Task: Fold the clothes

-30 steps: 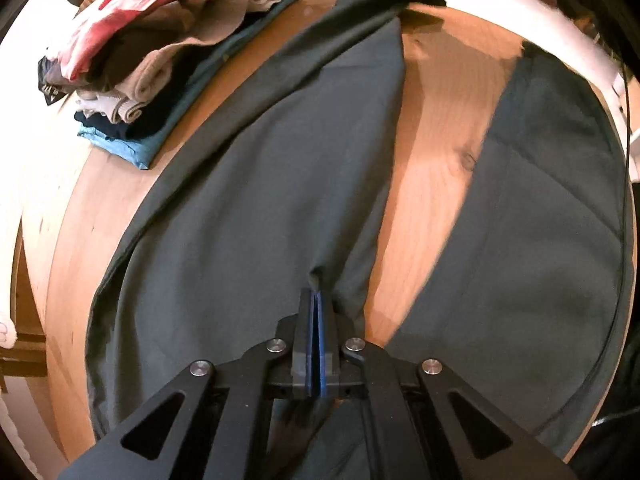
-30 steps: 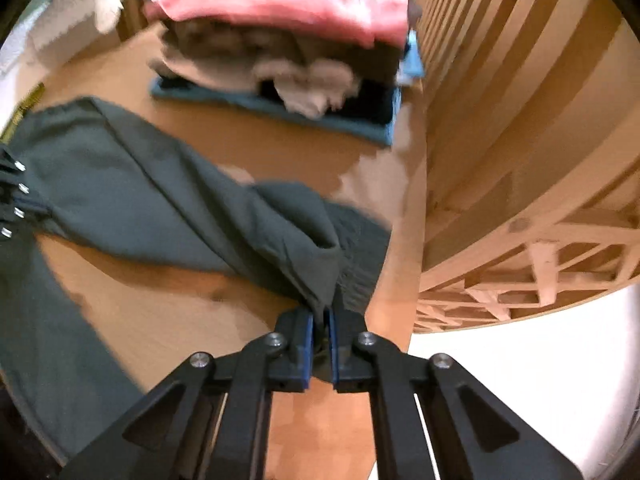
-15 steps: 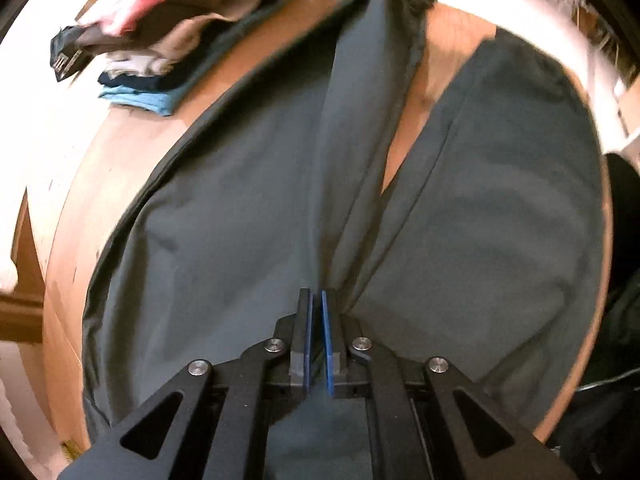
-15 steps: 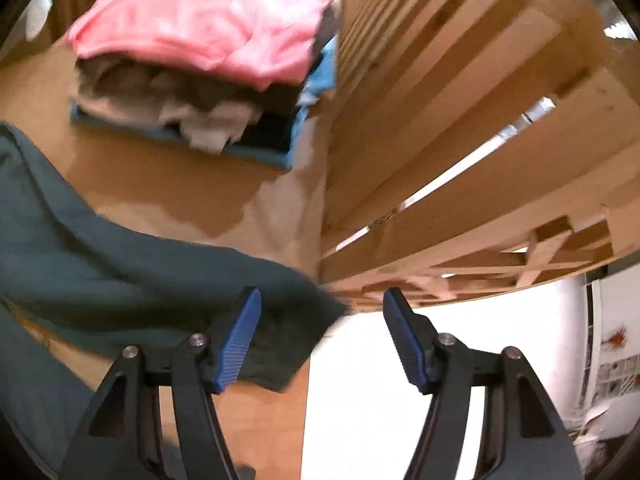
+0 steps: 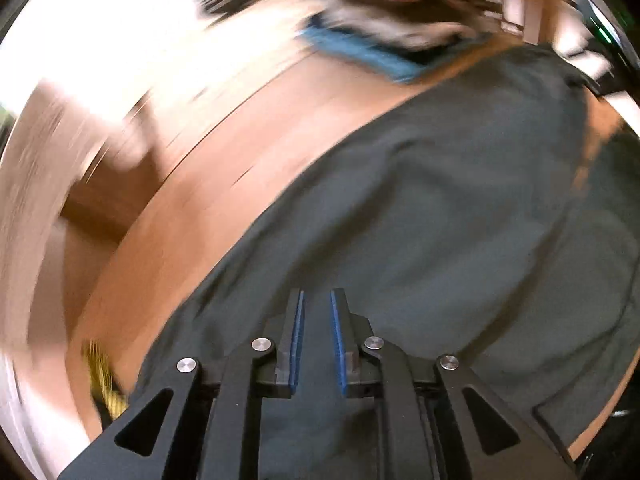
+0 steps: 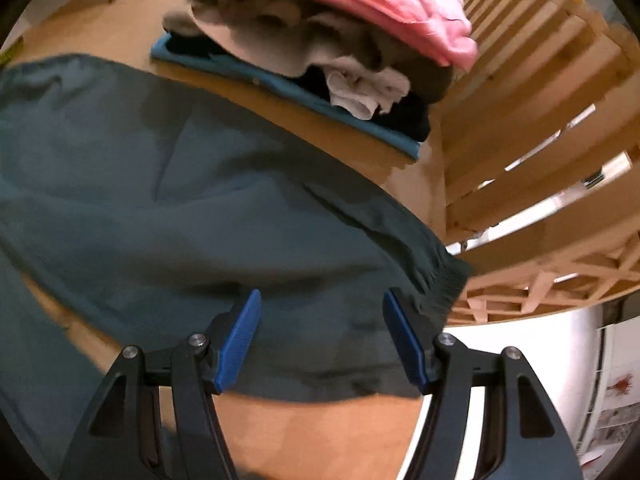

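**Dark green garment flat on table, both tongs off it**

Between the blue pads of the right gripper (image 6: 322,336), w/ jaws spread wide, lies the dark grey-green fabric garment (image 6: 200,208); pads don't press it, so it's released. Its ribbed cuff or hem (image 6: 444,280) sits just right of the right pad, near the table edge. Garment is spread over the round light-brown wooden table (image 6: 320,432), bare wood showing below the fabric.

Left gripper (image 5: 318,336) hangs over the same garment (image 5: 440,220): narrow gap btwn pads, jaws opening, cloth seen behind the gap but nothing pinched. Left view is heavily motion-blurred. A yellow item (image 5: 102,380) at the table edge on the left, too blurred to identify.

Farther back, near but apart from the garment, a stack of folded clothes (image 6: 320,60): blue piece at the bottom, dark and beige/grey layers, pink on top. Beside the stack, a pale wooden slatted frame (image 6: 540,100) rises at the right.
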Motion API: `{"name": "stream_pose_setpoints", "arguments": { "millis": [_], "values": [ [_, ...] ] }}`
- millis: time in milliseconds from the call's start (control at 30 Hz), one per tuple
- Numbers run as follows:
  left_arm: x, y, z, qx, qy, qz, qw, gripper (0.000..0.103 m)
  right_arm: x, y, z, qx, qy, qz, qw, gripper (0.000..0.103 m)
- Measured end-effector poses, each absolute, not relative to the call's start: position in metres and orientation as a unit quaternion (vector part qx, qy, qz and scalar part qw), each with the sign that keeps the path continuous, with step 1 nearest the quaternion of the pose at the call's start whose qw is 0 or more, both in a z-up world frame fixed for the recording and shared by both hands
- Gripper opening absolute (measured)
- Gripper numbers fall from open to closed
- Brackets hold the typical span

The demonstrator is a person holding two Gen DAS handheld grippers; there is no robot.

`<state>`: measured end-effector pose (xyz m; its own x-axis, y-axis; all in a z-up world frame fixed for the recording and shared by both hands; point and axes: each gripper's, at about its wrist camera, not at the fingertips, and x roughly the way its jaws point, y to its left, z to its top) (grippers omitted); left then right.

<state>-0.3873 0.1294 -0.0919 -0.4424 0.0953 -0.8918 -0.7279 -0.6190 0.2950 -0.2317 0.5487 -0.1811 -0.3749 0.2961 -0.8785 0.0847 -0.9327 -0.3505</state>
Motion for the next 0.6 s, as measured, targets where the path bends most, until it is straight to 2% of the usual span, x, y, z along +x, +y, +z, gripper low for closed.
{"name": "stream_pose_setpoints", "arguments": {
  "millis": [200,367,433,500,600],
  "values": [
    [-0.421,0.025,-0.113,-0.516,0.274,0.791,0.181,0.014,-0.256,0.567,-0.19,-0.554,-0.162,0.811,0.095,0.063],
    [-0.447,0.02,-0.152,-0.535,0.266,0.78,0.185,0.015,-0.274,0.575,-0.196,-0.531,-0.22,0.804,0.152,0.063],
    [-0.457,0.024,-0.16,-0.53,0.265,0.783,0.187,0.013,-0.28,0.579,-0.196,-0.533,-0.216,0.803,0.157,0.063],
    [-0.466,0.024,-0.164,-0.524,0.26,0.789,0.188,0.019,-0.286,0.583,-0.196,-0.534,-0.216,0.801,0.162,0.064],
    [-0.475,0.012,-0.155,-0.517,0.271,0.793,0.173,0.019,-0.288,0.59,-0.191,-0.551,-0.196,0.797,0.151,0.064]
  ]
}}
